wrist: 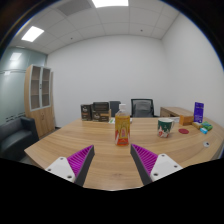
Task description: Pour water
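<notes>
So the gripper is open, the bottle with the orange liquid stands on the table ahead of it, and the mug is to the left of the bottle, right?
Not quite: the gripper view shows the mug to the right of the bottle. The rest holds: the gripper is open, and the bottle stands on the table ahead of it.

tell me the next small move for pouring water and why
Probably ease the gripper straight forward toward the bottle. Its fingers are open and hold nothing, and the bottle stands upright on the table beyond them, roughly in line with the gap. The cup stands apart, to the bottle's right, so the bottle should be grasped first.
</notes>
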`<act>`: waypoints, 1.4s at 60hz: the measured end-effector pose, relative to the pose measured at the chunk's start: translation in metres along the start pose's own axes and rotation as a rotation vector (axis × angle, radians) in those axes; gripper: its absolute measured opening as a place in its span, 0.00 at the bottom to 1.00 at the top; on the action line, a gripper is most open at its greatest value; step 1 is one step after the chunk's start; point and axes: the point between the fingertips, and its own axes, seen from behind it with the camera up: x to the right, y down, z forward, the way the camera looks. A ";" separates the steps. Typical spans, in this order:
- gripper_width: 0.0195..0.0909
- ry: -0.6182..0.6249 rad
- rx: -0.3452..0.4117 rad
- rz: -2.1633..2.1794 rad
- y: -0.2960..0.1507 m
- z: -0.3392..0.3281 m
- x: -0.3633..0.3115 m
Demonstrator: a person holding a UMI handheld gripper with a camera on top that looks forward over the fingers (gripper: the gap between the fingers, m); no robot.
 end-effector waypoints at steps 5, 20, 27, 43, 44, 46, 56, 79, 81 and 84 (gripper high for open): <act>0.86 0.038 0.021 -0.009 -0.011 0.046 0.023; 0.85 0.036 0.033 -0.021 -0.037 0.176 0.042; 0.84 0.059 0.002 -0.044 -0.032 0.219 0.050; 0.37 0.023 -0.014 -0.044 -0.027 0.236 0.050; 0.37 0.021 -0.013 -0.042 -0.027 0.237 0.051; 0.36 0.017 -0.016 -0.025 -0.027 0.240 0.052; 0.37 -0.030 -0.029 0.305 -0.050 0.255 0.076; 0.36 -0.196 0.020 1.576 -0.110 0.266 0.159; 0.37 -0.191 0.036 1.645 -0.110 0.265 0.166; 0.37 -0.171 0.059 1.711 -0.108 0.268 0.181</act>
